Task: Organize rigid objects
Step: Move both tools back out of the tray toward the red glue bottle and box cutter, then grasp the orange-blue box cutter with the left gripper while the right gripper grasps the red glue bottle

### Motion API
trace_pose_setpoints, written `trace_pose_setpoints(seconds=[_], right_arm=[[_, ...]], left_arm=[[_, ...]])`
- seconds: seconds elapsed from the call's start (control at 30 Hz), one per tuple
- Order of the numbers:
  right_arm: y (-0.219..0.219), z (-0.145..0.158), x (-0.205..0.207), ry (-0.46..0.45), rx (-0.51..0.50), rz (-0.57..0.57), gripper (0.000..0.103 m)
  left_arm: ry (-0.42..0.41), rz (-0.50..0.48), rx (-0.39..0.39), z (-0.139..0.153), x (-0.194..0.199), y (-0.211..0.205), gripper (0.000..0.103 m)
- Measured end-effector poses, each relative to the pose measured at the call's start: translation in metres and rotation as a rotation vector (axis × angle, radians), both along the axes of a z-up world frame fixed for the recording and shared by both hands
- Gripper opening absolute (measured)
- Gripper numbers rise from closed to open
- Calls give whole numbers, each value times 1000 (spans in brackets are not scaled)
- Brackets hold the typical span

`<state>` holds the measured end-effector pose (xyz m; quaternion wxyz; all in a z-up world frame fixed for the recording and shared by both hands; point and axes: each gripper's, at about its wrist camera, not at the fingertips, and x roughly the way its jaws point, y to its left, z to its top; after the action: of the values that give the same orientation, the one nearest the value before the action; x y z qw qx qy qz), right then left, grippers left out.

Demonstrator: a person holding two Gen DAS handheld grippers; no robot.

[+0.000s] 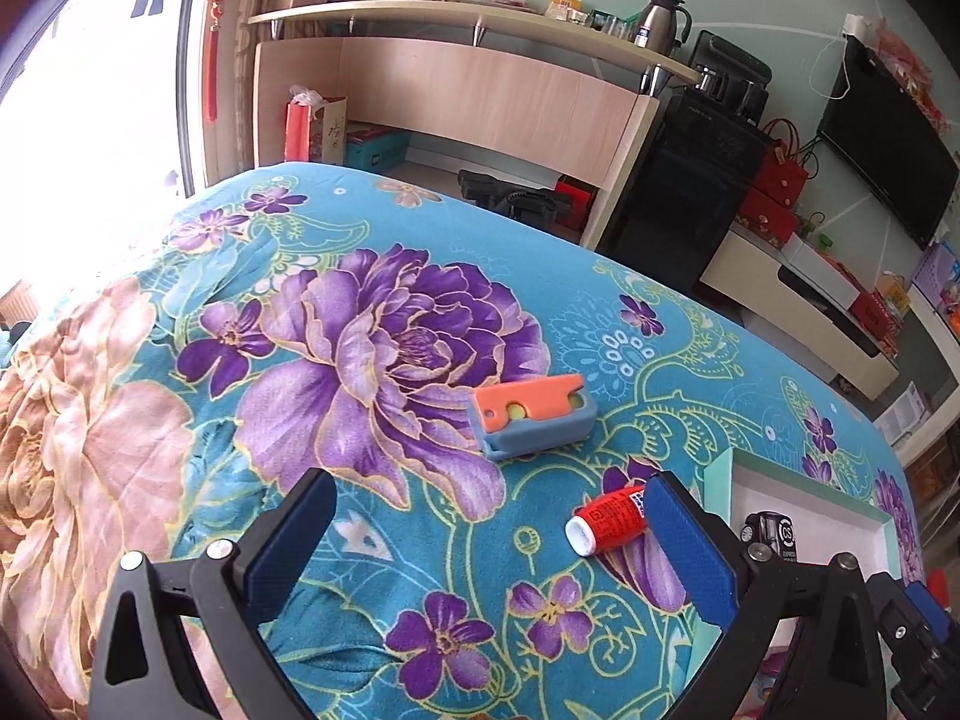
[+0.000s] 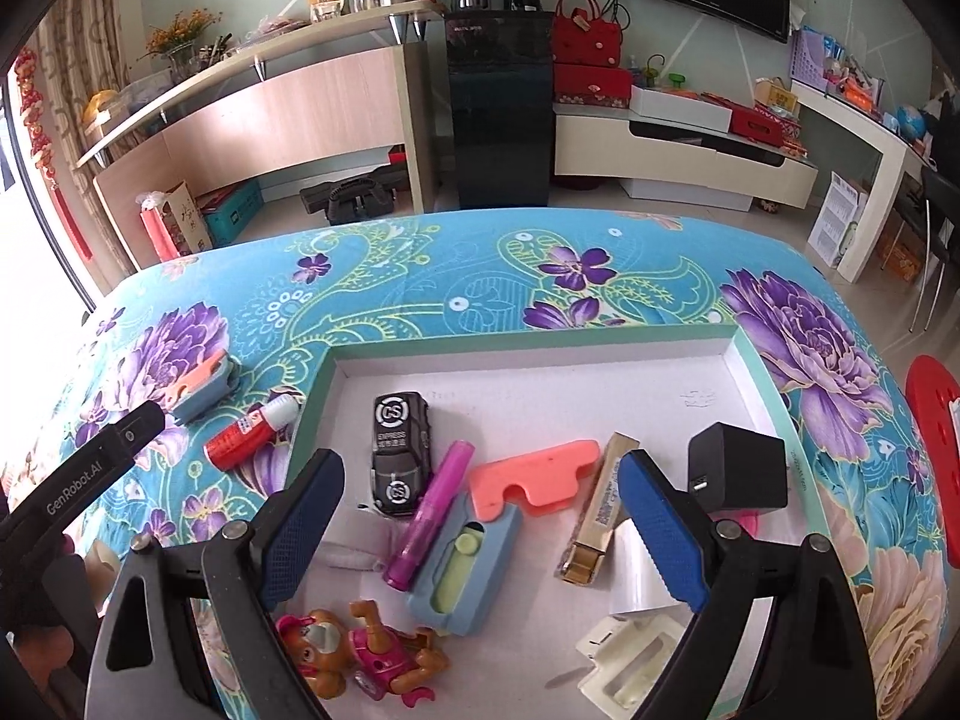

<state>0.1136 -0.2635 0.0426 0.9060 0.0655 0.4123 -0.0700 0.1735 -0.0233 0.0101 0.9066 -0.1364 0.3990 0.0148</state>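
On the flowered blue cloth lie a red glue bottle with a white cap (image 1: pixel 609 522) and an orange-and-blue slider toy (image 1: pixel 534 414). My left gripper (image 1: pixel 492 540) is open, and its right finger sits right beside the bottle. My right gripper (image 2: pixel 483 528) is open and hovers over the white tray (image 2: pixel 528 342) with nothing gripped. In the tray lie a black toy car (image 2: pixel 401 456), a purple marker (image 2: pixel 429 522), a second orange-and-blue slider toy (image 2: pixel 480 540), a gold box (image 2: pixel 600 510), a black charger (image 2: pixel 738 477) and a toy dog (image 2: pixel 360 654).
The tray's teal rim (image 1: pixel 717 492) stands just right of the bottle. A cream plastic piece (image 2: pixel 630 660) lies at the tray's near edge. The cloth ends at the far side above the floor. A red round object (image 2: pixel 933 402) sits at the right edge.
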Motion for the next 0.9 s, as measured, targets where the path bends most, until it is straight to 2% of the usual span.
trace_pose_setpoints(seconds=[0.17,0.37,0.67,0.77,0.9], right_arm=[[28,1,6,-31,19,90,93],[59,-6,17,-3,-13,169,93],[88,-15,52,39,-76,327,93],[88,-11,61,34,-118,347,93],[78,-12,74,50,-120,332,93]], left_arm=[[43,65,-20,-6,3,29,103],[79,49,-43,-14,9,37,103],[135,-70,-11,-21,39,21,103],[157,-127,6,-24,54,11,103],[166,-171,35,-30,73,3,103]])
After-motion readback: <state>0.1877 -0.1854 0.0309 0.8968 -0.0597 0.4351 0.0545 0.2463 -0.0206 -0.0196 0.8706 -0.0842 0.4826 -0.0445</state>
